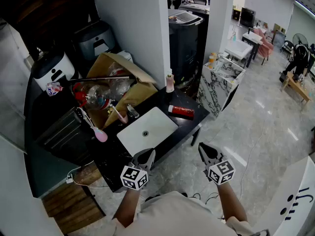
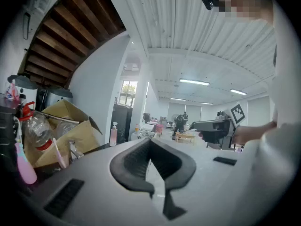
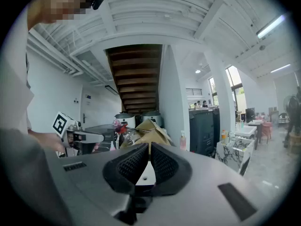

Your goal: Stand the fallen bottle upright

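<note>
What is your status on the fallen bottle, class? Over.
Left gripper and right gripper shut, empty, short of the counter. Red bottle lying flat beside sink, untouched. Pump bottle upright behind it; approach open.

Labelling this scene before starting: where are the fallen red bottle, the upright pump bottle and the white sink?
fallen red bottle [image 1: 182, 112]: head view, middle of its red body.
upright pump bottle [image 1: 170, 84]: head view, its pink body.
white sink [image 1: 158, 122]: head view, bare basin floor.
</note>
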